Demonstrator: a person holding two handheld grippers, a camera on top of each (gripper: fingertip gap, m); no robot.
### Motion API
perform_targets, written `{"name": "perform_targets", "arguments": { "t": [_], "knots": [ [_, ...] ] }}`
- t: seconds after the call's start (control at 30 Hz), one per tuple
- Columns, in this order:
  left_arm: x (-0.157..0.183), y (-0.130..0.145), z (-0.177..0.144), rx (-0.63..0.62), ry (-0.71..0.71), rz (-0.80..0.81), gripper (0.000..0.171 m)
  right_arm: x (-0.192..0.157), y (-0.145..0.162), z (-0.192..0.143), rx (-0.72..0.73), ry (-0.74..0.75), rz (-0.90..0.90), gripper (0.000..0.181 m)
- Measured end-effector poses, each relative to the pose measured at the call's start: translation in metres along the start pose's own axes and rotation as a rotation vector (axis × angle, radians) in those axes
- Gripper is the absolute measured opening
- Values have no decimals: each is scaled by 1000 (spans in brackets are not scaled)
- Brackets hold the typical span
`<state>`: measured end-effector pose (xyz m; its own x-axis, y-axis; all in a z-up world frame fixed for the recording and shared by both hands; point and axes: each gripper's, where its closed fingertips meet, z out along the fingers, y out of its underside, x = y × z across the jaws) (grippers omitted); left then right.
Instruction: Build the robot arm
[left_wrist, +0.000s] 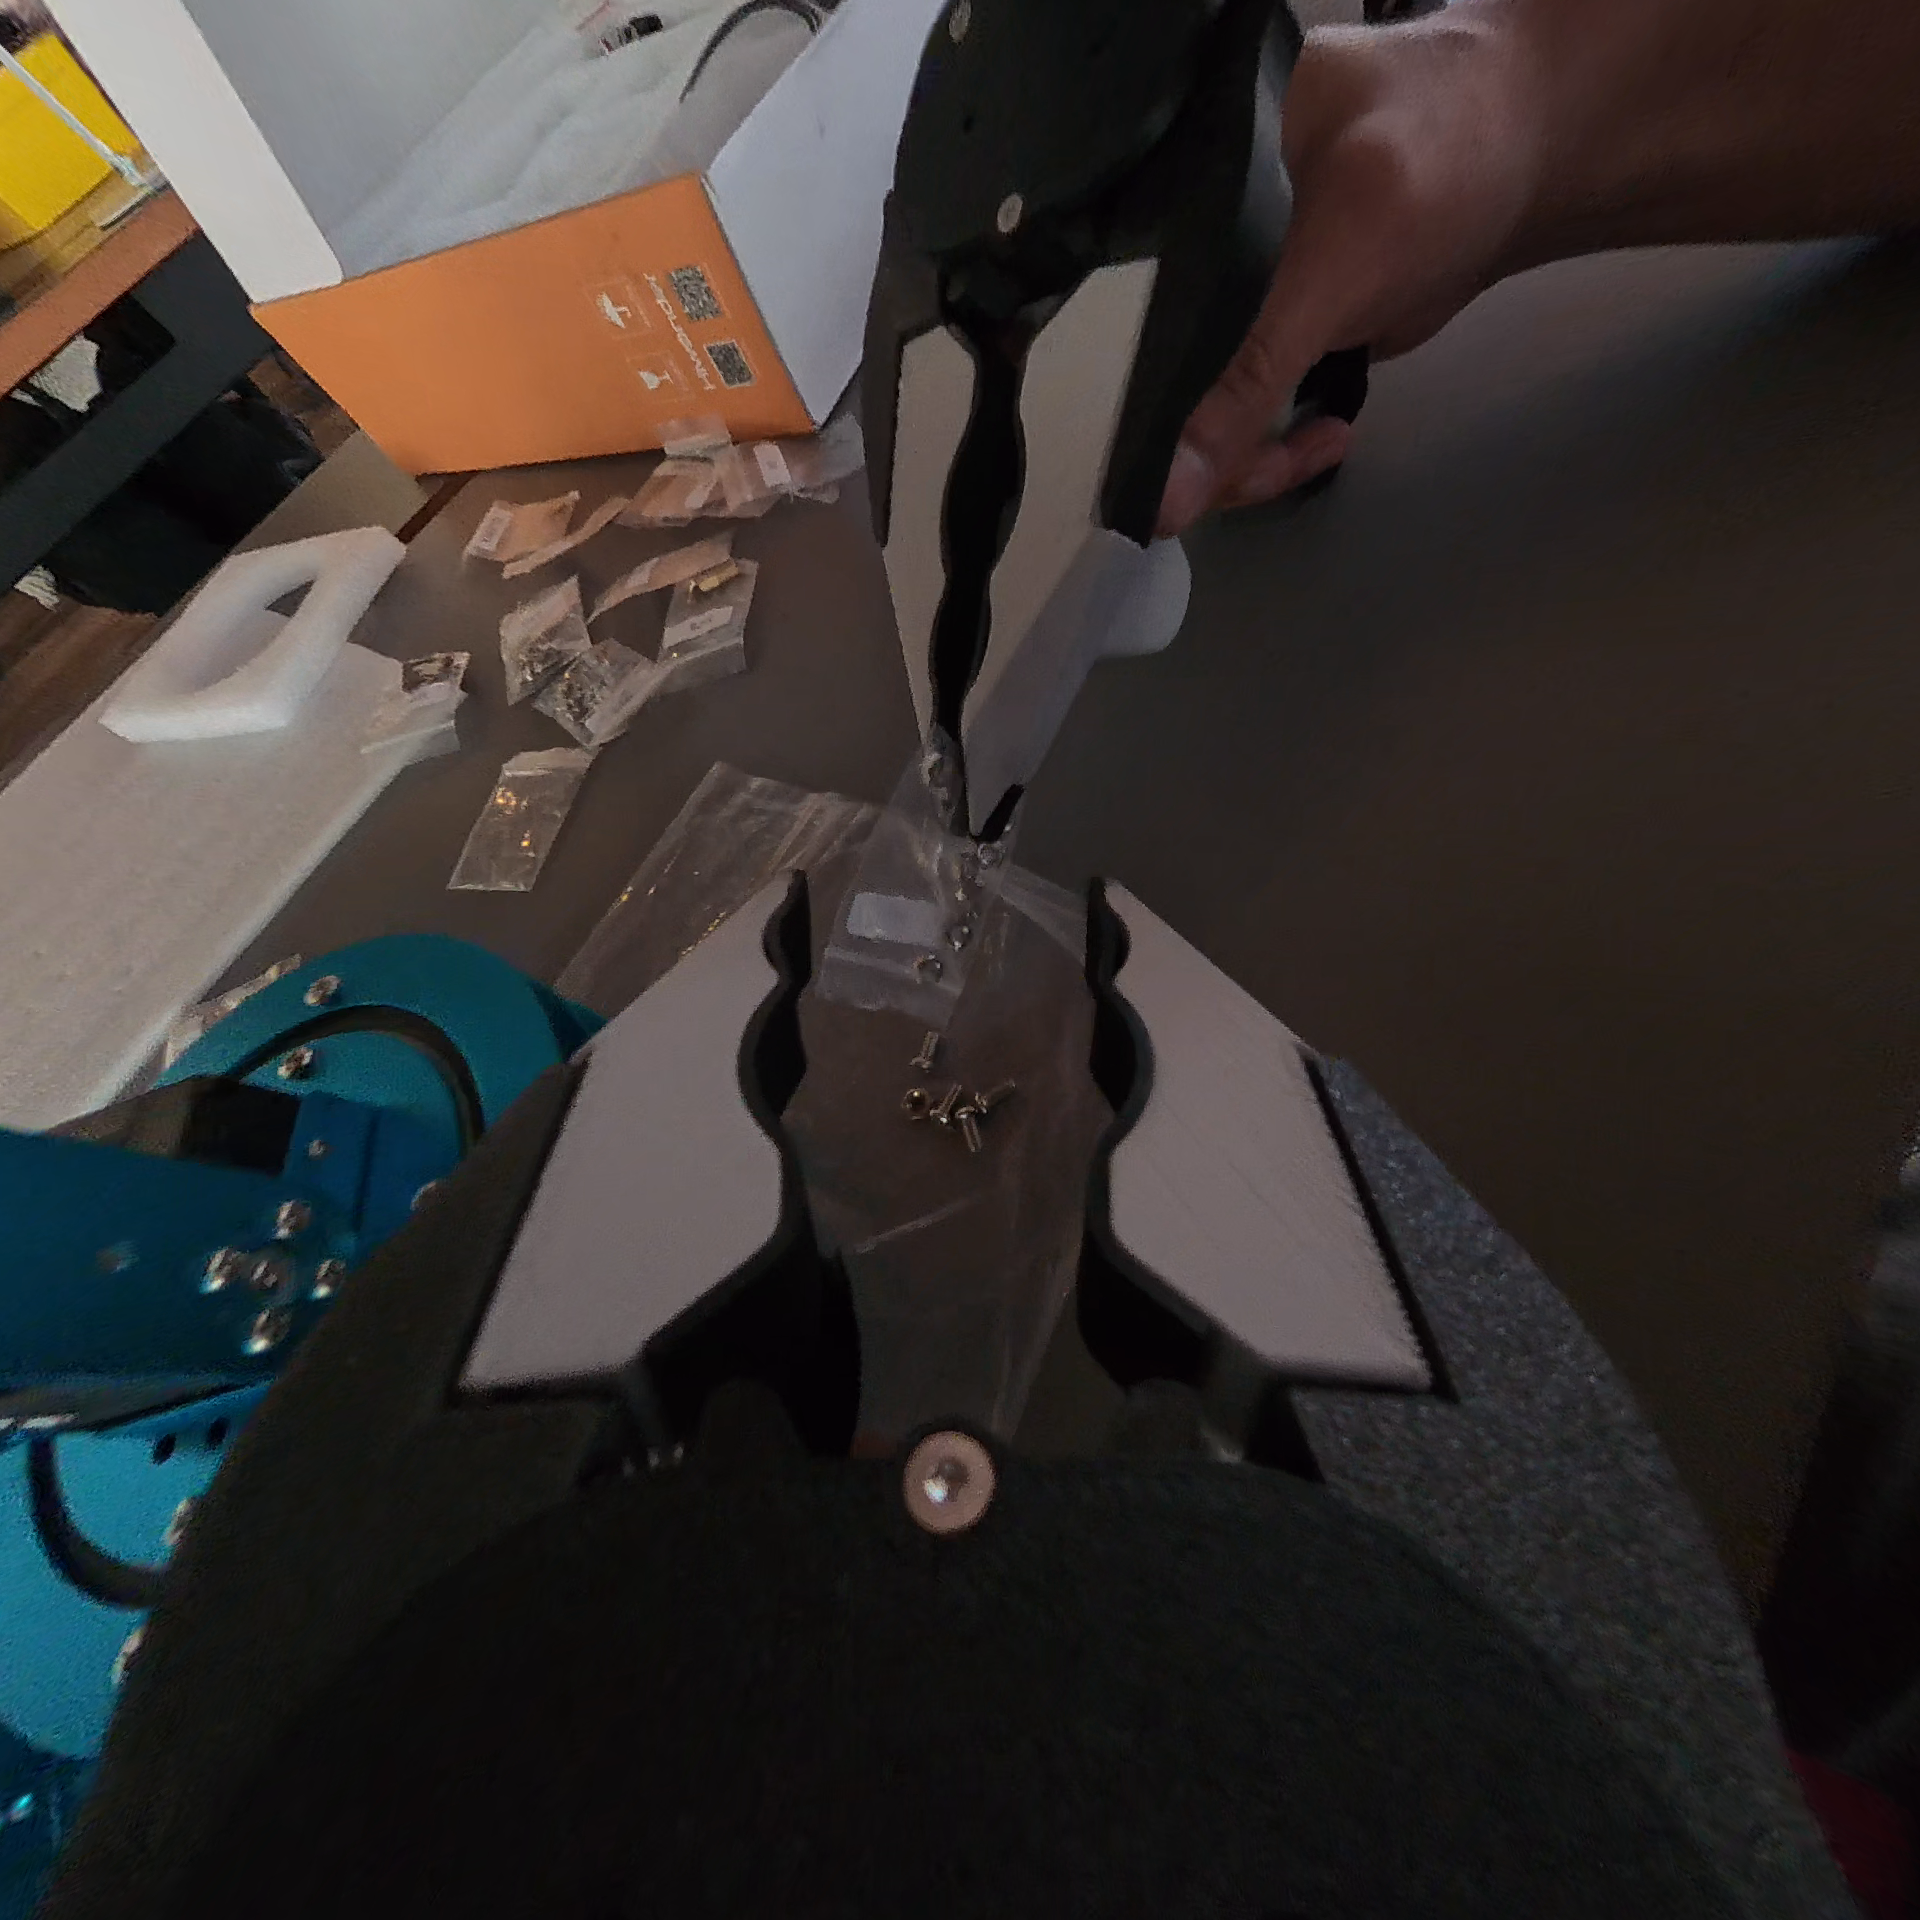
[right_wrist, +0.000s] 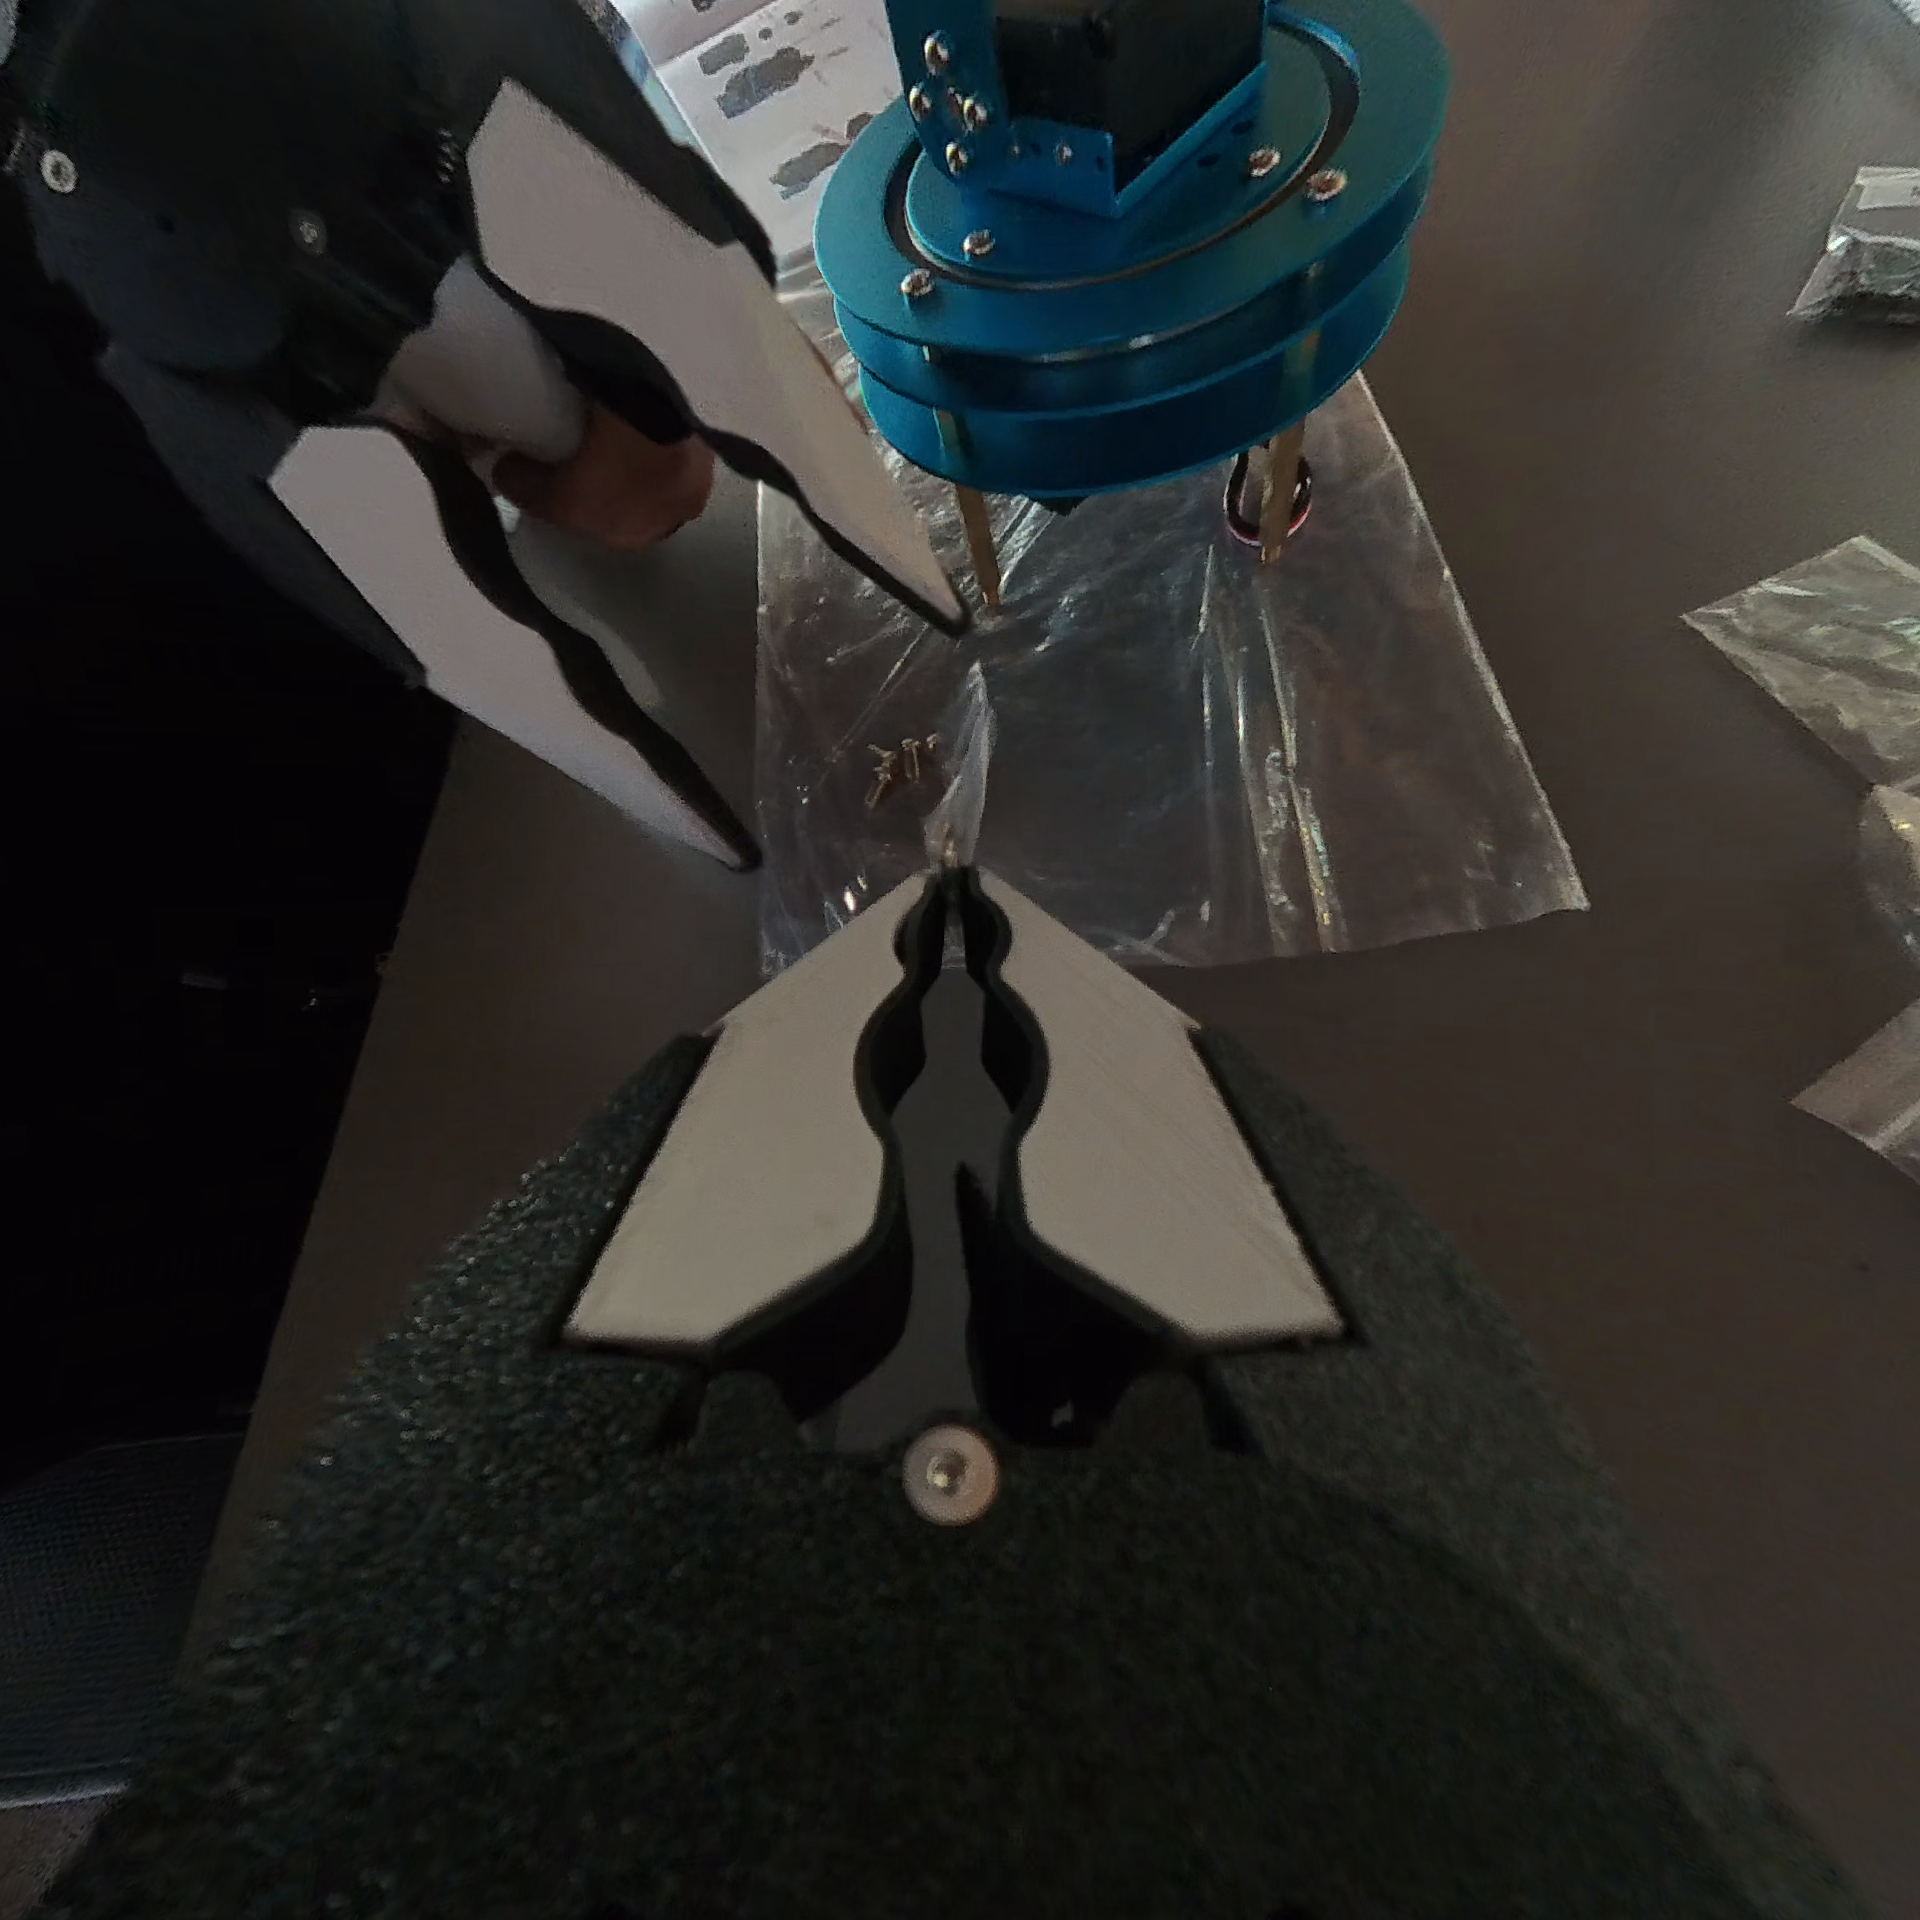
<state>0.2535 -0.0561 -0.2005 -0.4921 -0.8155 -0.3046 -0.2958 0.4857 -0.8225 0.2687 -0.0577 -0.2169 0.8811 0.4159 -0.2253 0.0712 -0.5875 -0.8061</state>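
My right gripper (right_wrist: 951, 878) is shut on the top edge of a small clear bag (right_wrist: 964, 790) and holds it tilted above the dark table; small screws sit inside the bag. It also shows in the left wrist view (left_wrist: 961, 769), coming down from above on the small bag (left_wrist: 894, 935). My left gripper (left_wrist: 948, 888) is open and empty, its fingers on either side of the bag's lower end. Loose screws (left_wrist: 951, 1101) lie between them on a large clear plastic bag (left_wrist: 707, 862). In the right wrist view the left gripper (right_wrist: 852, 738) stands open over the loose screws (right_wrist: 899, 764).
A blue round metal assembly (right_wrist: 1122, 312) stands on brass standoffs on the large clear bag (right_wrist: 1195, 727); it is at my left (left_wrist: 312, 1143). Several small hardware bags (left_wrist: 603, 644), white foam (left_wrist: 260, 634) and an orange-and-white box (left_wrist: 540, 312) lie beyond. More bags (right_wrist: 1818, 644) lie right. Both grippers' tips are close together, under 4 cm apart.
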Motion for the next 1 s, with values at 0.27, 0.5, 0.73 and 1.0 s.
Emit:
{"name": "perform_targets", "arguments": {
  "t": [0.27, 0.5, 0.73, 1.0],
  "knots": [
    [11, 19, 15, -114, 80, -38, 58, 4, 7, 3, -37, 37, -16, 2],
    [17, 14, 6, -70, 117, -12, 47, 12, 6, -1, -28, 77, 2, 2],
    [1, 14, -10, -37, 61, -24, 44, 4, -2, -5, 23, 42, -15, 2],
    [-13, -1, -38, 134, 146, -129, 22, -22, -19, -18, 153, -154, -22, 2]
  ]
}}
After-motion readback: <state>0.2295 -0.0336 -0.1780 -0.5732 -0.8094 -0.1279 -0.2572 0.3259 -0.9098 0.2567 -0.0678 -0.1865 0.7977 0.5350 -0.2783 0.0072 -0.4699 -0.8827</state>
